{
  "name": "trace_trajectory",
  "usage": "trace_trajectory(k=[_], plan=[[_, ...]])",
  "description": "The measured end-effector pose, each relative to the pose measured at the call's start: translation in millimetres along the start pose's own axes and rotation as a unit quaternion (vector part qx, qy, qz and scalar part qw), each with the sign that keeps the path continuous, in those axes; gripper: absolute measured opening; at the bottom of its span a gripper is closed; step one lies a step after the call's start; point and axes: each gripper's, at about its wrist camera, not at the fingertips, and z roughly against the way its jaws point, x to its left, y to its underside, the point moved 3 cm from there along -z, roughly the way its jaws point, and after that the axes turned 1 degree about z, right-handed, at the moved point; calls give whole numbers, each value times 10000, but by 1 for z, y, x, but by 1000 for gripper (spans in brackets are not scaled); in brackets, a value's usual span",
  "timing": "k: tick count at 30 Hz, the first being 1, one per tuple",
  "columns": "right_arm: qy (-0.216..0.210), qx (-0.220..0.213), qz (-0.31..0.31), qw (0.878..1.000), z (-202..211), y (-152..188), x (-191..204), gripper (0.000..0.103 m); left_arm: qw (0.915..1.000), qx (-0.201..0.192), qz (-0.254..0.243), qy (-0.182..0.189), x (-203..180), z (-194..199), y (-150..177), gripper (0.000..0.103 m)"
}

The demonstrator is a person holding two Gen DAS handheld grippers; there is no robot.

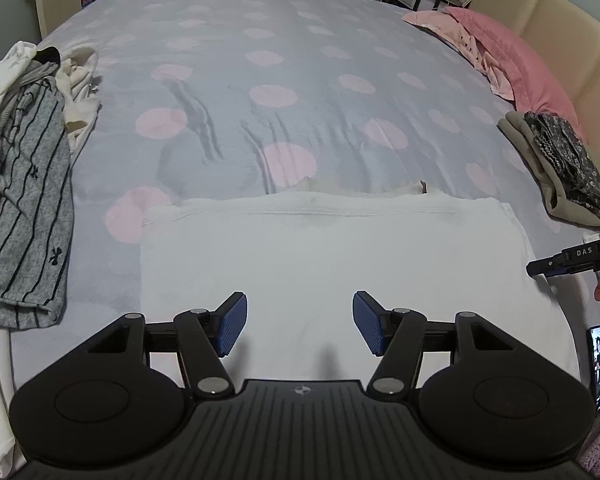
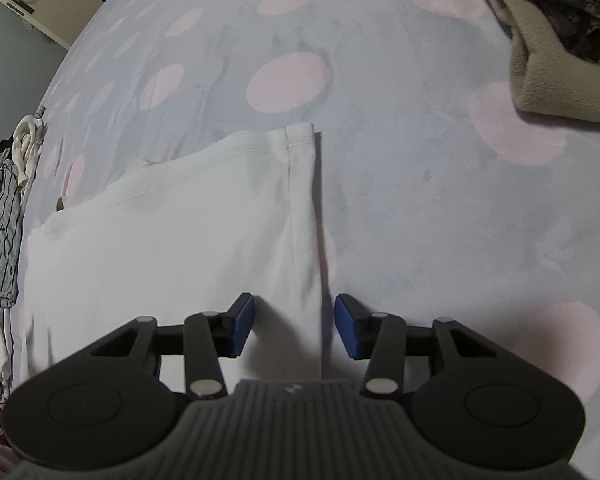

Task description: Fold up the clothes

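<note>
White cotton, a shirt (image 1: 332,264) already folded into a broad rectangle, lies flat on the bed (image 1: 260,80) near its front edge, right in front of me. My left tool (image 1: 299,322) hovers over the near middle of it, released, pads wide apart and holding nothing. My right tool (image 2: 294,326) is released too, its pads straddling the shirt's right-hand folded edge (image 2: 316,240), one pad over cloth, the other over the spotted cover.

To my left, a grey striped garment (image 1: 32,216) sits in the unfolded heap at the bed's left edge; a folded stack (image 1: 560,168) rests near the right edge, below the pink pillows (image 1: 496,48).

I judge the next fold across is where trouble sits. If my right tool closes low, it may pinch the cover along with the shirt and drag both. If it catches only the top layer, the layers beneath could slide out and spoil the edges. Uneven lifting between the two tools would skew the fold.
</note>
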Motion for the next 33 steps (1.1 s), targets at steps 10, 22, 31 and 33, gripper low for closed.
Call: trace_trajectory(k=[10,22,31,33], plan=[[-73,36,446,9990,-7,-4,23,11,9999,-43,-141,3,-16,-5,-9,57],[-593,-426,745,9945,52,0,70,6,9996,-247,4,-101,-3,16,-3,55],[-1108,-452,933,9884,58,9,145,5,9982,-580,143,39,10,46,4,55],[-1219,-428,1004,9865,56,10,164,5,9977,-647,178,40,14,52,5,55]])
